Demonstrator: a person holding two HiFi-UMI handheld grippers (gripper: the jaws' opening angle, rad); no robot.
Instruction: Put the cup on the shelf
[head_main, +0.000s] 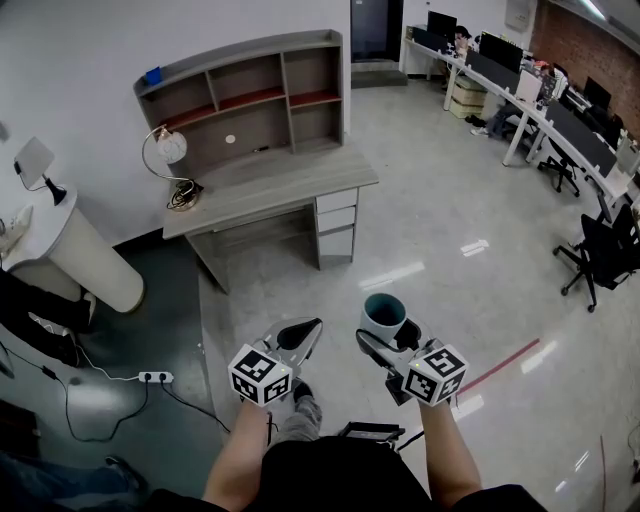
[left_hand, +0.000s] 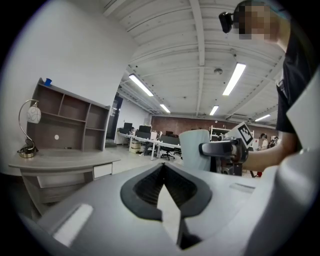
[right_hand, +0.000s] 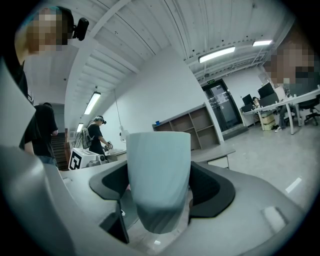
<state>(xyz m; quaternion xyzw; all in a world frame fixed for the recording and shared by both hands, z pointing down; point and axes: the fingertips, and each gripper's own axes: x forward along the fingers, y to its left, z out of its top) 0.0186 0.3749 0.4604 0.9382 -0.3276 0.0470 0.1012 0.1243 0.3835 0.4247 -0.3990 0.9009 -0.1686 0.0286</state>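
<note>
A pale cup (head_main: 383, 312) with a teal inside is held upright over the floor, and my right gripper (head_main: 386, 336) is shut on its lower part. In the right gripper view the cup (right_hand: 159, 175) fills the space between the black pads. My left gripper (head_main: 298, 338) hovers beside it at the left, shut with nothing in it; its pads (left_hand: 145, 187) meet at the tips. The grey shelf unit (head_main: 250, 100) stands on a desk (head_main: 270, 185) against the white wall, well ahead of both grippers. The shelf (left_hand: 70, 122) also shows far off at the left.
A round lamp (head_main: 170, 160) stands on the desk's left end and a small blue thing (head_main: 152, 75) lies on the shelf top. A white pedestal table (head_main: 70, 250) and a power strip (head_main: 155, 377) are at the left. Office desks and chairs (head_main: 590, 250) line the right. A person (right_hand: 95, 137) stands far off.
</note>
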